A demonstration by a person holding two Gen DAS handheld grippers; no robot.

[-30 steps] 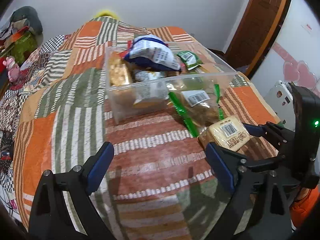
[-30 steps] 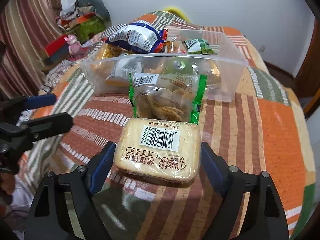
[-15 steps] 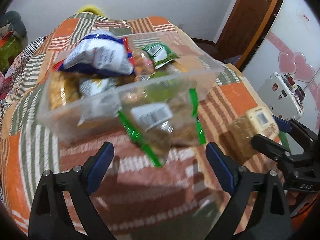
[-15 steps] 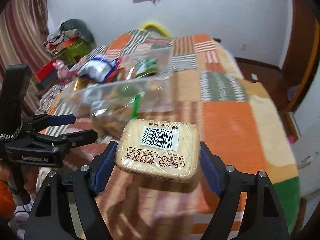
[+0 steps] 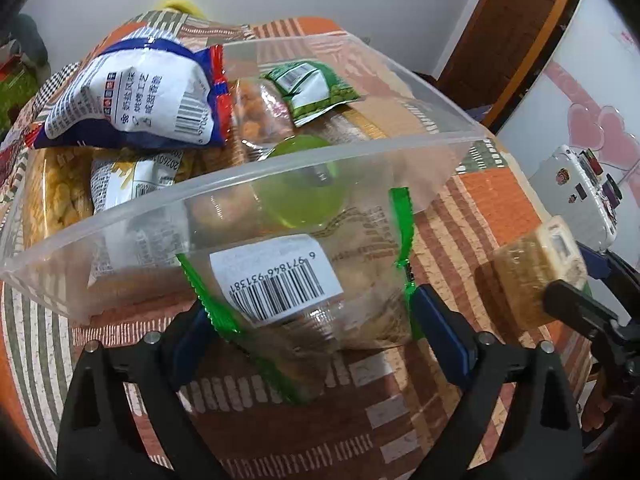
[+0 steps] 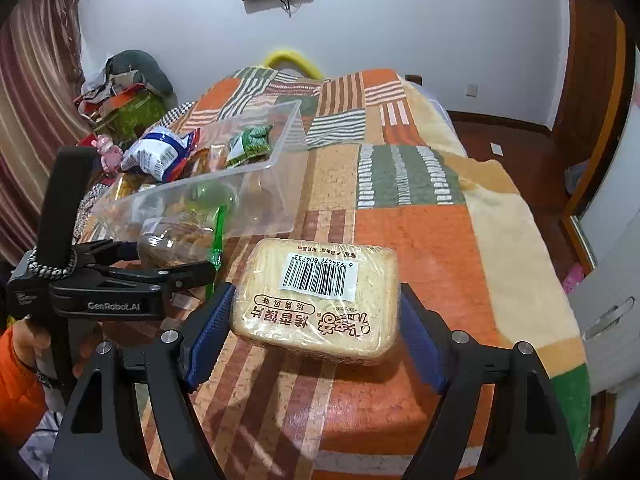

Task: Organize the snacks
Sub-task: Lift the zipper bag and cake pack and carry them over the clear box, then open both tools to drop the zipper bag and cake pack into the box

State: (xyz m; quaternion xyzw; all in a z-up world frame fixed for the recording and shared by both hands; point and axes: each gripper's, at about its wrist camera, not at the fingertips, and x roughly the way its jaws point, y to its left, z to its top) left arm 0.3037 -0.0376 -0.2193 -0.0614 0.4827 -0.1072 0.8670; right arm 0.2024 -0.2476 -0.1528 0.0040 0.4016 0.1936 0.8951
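Note:
A clear bag of biscuits with green edges point(image 5: 320, 300) leans on the front wall of the clear plastic bin point(image 5: 280, 168). My left gripper point(image 5: 308, 316) straddles this bag and its jaws are closing, the blue pads right at the green edges. In the right wrist view the left gripper point(image 6: 168, 258) reaches in from the left beside the bin point(image 6: 280, 184). My right gripper point(image 6: 314, 308) is shut on a wrapped toast pack point(image 6: 320, 300), held above the blanket to the right of the bin. That pack point(image 5: 524, 276) also shows at the right in the left wrist view.
The bin holds a blue-white bag point(image 5: 132, 100), a green pack point(image 5: 316, 92), a green round lid point(image 5: 300, 184) and other snacks. It all sits on a patchwork bed point(image 6: 420, 240). An orange-sleeved hand point(image 6: 20, 360) holds the left gripper. A wooden door point(image 5: 512, 40) and a white cabinet point(image 6: 608, 280) stand at the right.
My left gripper has moved forward and down onto the green-edged bag at the bin's front. My right gripper has lifted the toast pack and swung it right, away from the bin.

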